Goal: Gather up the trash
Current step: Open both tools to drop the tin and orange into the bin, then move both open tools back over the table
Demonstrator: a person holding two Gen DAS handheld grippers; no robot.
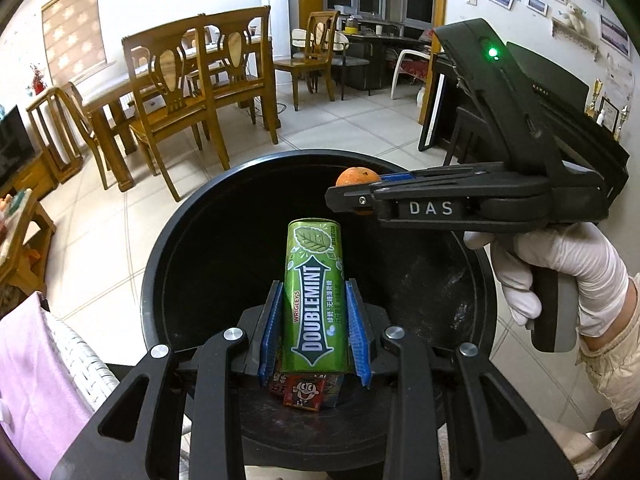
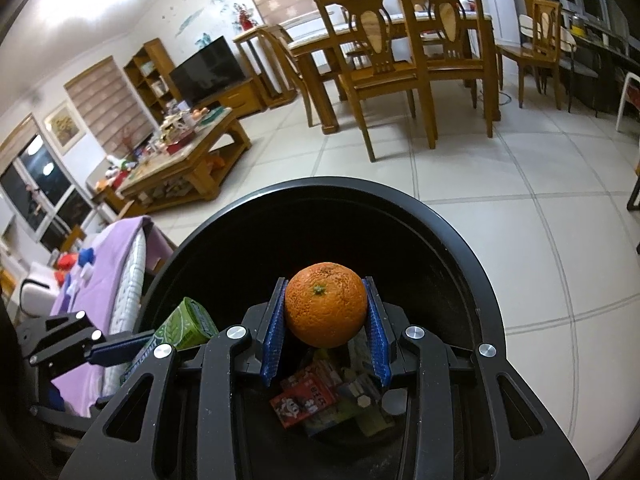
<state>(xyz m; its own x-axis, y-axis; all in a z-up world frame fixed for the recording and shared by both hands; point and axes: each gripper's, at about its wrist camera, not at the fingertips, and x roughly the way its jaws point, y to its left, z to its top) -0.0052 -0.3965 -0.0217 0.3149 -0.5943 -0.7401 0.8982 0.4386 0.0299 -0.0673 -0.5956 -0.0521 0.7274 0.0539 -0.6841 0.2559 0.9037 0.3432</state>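
left wrist view shows the left gripper (image 1: pixel 314 312) pinching a green doublemint gum tin (image 1: pixel 314 292) over the open black trash bin (image 1: pixel 168 248), while the right gripper (image 2: pixel 326 312) pinches an orange (image 2: pixel 326 305) over the same bin, above wrappers (image 2: pixel 304 402) at its bottom.

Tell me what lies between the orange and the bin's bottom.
Open air only; beneath the round orange, small wrappers lie inside the black bin, per the right wrist view.

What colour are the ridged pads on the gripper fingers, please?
Blue. The pads show best in the right wrist view, pressed against the orange.
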